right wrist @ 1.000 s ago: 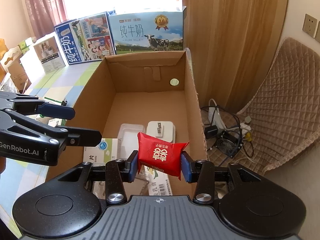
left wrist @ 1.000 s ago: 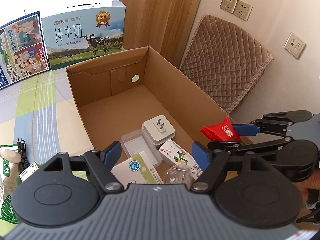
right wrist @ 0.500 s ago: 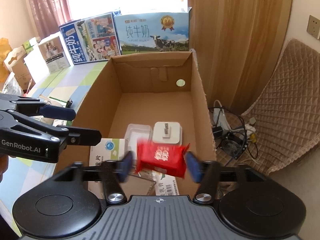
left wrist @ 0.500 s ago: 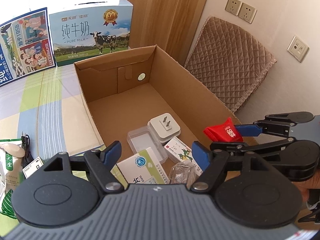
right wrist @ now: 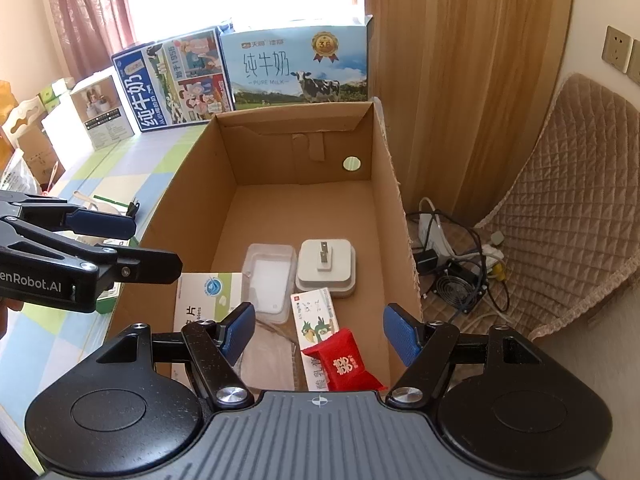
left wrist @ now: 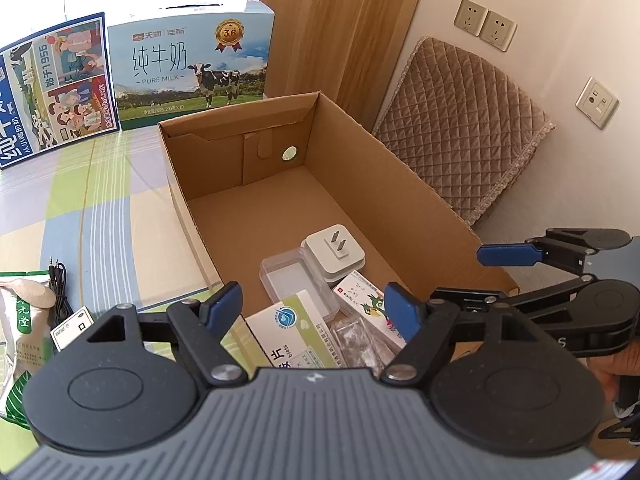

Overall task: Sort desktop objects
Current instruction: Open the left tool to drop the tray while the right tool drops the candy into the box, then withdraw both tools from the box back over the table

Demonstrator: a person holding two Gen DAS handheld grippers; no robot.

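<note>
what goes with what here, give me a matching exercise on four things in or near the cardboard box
Things:
1. red packet
2. white plug adapter
3. black audio cable
4. right tool

States:
A. on the table outside the box
B. open, nothing between its pads
C. prongs pointing up
D. lying in the box on a parrot-print carton

Pairs: 1-D, 2-C, 3-A, 4-B
</note>
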